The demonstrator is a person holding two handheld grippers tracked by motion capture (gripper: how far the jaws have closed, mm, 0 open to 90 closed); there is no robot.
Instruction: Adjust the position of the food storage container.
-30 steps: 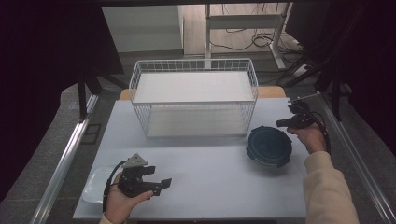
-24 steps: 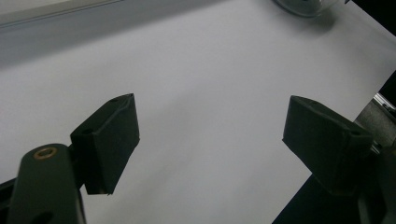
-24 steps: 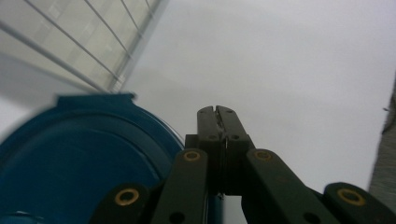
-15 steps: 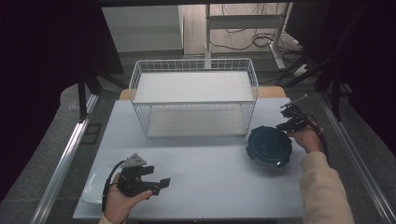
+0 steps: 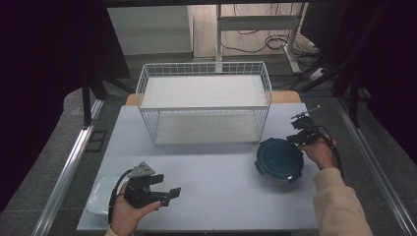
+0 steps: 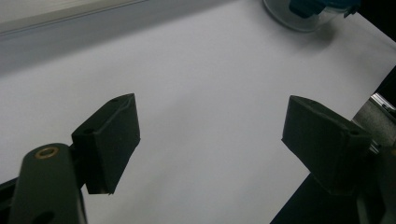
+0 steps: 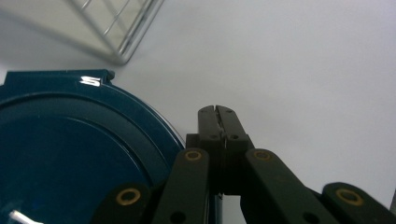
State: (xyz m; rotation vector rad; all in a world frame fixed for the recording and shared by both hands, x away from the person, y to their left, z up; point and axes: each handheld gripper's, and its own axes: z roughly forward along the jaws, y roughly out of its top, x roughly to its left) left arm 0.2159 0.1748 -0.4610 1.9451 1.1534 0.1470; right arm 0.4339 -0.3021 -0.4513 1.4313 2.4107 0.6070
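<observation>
The right gripper [image 7: 218, 112], jaws pressed together and empty, nears the blue lidded container [image 5: 279, 158]; next, unclip its latch

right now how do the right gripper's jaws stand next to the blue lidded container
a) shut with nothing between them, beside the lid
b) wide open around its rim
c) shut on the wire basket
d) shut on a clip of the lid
a: in the right gripper view the right gripper has its jaws pressed together with nothing between them, just beside the rim of the blue lidded container.

Container [image 6: 308, 11] cut off by top edge, left gripper view.
</observation>
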